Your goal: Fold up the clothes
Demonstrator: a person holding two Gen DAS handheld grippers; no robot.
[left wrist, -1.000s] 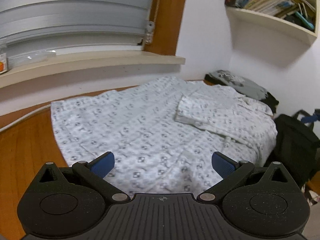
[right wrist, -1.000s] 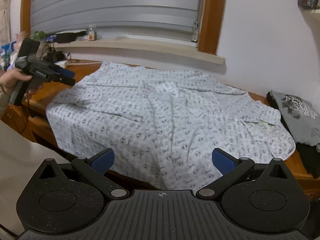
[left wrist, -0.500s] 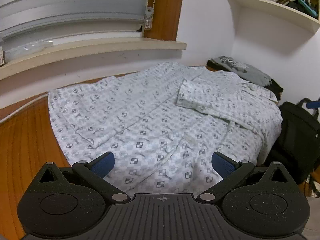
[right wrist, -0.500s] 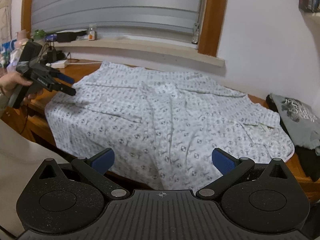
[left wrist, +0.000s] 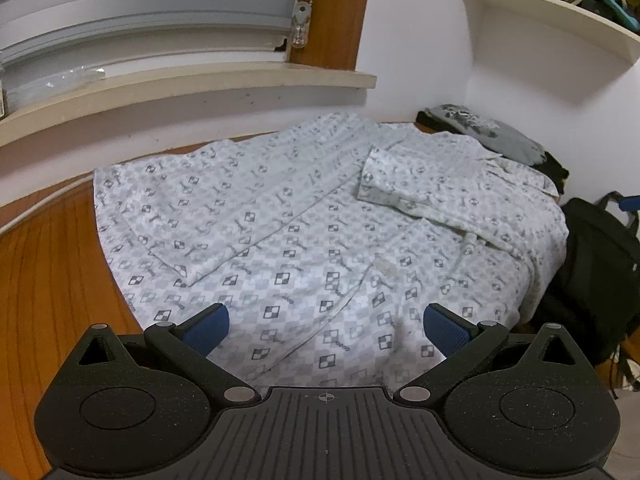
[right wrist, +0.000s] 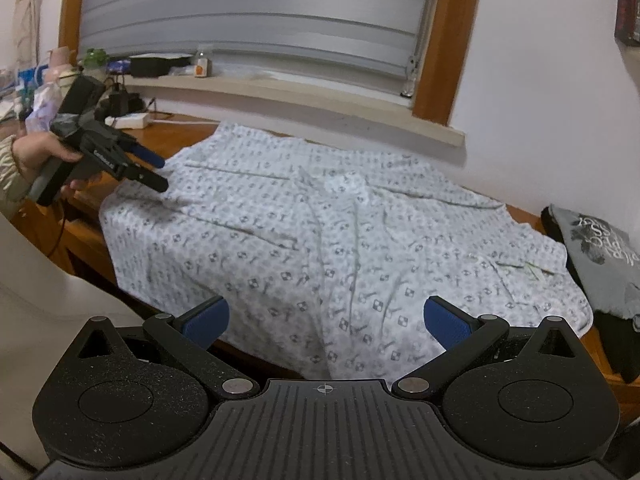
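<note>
Each claw fills the bottom of its own frame: a matte black, speckled body with a ribbed centre plate bearing a small crosshair mark, two round discs either side, triangular cut-outs and silver pivot screws. The left claw point(left wrist: 326, 328) and right claw point(right wrist: 326, 322) both carry blue ribbed pads point(left wrist: 442, 330) on black linkage arms. At the left edge of the right wrist view, the hand point(right wrist: 38, 156) shows a beige quilted sleeve cuff point(right wrist: 8, 174), and a dark cable point(right wrist: 60, 236) hangs below the grey handle.
</note>
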